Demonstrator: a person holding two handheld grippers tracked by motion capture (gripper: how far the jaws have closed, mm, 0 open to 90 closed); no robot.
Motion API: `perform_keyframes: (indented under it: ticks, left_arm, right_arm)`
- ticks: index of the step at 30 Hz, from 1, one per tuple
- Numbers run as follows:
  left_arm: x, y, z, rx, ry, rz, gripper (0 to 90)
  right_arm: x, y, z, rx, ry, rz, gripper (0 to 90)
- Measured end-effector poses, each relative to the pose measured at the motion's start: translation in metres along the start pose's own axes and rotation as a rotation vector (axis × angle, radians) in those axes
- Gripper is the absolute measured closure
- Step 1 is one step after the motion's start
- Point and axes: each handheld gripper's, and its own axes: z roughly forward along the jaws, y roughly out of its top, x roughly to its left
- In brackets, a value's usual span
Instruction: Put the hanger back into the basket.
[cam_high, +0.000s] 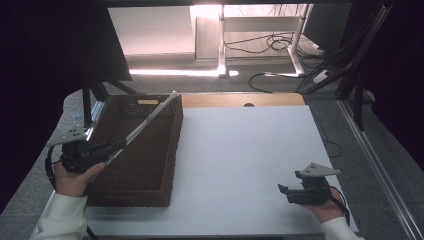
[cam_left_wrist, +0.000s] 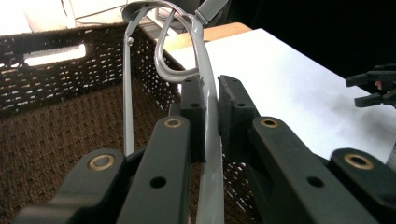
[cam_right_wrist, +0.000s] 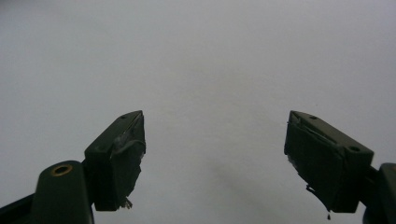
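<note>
White table — slim grey tongs

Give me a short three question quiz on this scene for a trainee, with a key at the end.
1. True or false: the left gripper is shut on the grey hanger.
2. Over what does the hanger stick out? A) the brown woven basket B) a metal tray C) a glass bowl
3. How do the jaws of the right gripper stand, and is anything between them?

Key
1. True.
2. A.
3. Wide apart, with nothing between them; they point at the white table top.
</note>
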Motion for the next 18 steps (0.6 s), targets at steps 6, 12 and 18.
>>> perform_keyframes:
  ticks: [6, 12, 18]
  left_arm:
    - [0.015, -0.008, -0.003, -0.035, 0.007, -0.04, 79.6]
    - [0.021, -0.011, -0.007, -0.03, 0.068, -0.069, 51.0]
    - [0.014, -0.012, -0.003, 0.001, 0.082, -0.053, 45.3]
  right_arm:
    - [0.0, 0.0, 0.0, 0.0, 0.0, 0.001, 21.1]
    - [0.0, 0.0, 0.001, 0.003, 0.001, -0.002, 21.0]
    - [0.001, 0.0, 0.001, 0.005, 0.003, -0.005, 21.0]
